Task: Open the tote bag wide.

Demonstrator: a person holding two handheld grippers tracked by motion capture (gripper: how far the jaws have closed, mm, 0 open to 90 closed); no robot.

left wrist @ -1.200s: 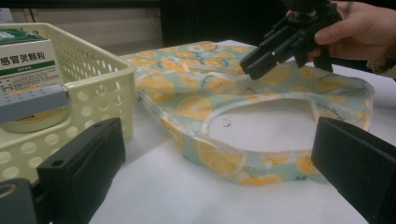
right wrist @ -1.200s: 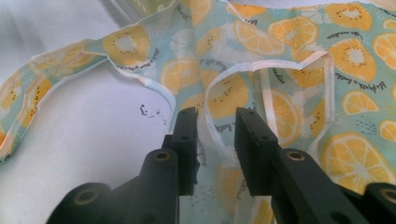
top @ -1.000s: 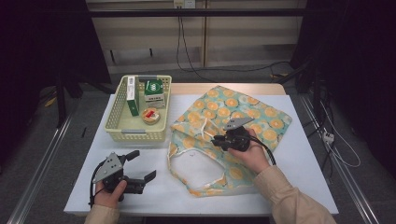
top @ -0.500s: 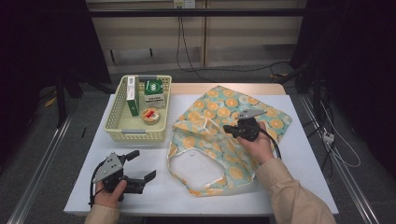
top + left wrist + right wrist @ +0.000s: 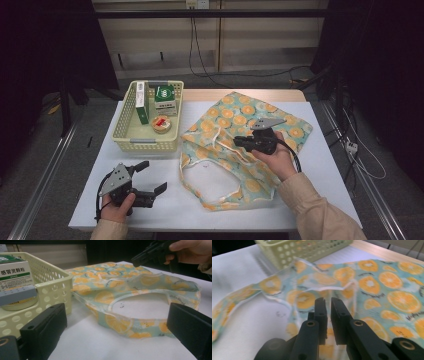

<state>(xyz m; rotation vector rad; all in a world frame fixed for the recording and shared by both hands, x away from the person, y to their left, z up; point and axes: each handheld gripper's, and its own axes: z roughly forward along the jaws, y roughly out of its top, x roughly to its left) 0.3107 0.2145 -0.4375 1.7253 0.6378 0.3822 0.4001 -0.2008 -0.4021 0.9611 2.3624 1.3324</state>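
White table | right gripper pinching orange-print bag | left gripper open-jawed

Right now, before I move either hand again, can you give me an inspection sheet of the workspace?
Surface: white table, flat; no spills seen.
Job's things: orange-print bag lies flat, with its top layer tented up at the mouth.
Clutter: yellow basket beside the bag holds a green-and-white box, a slim box and a round tin.
Grippers: left claw is open and rests on the table, off the bag. Right claw pinches a fold of the bag, and its jaws have just been opening slightly.
Cables: the right claw's cable loops over the bag; more cables lie on the floor beyond.
Surroundings: dark, with floor rails on the left.
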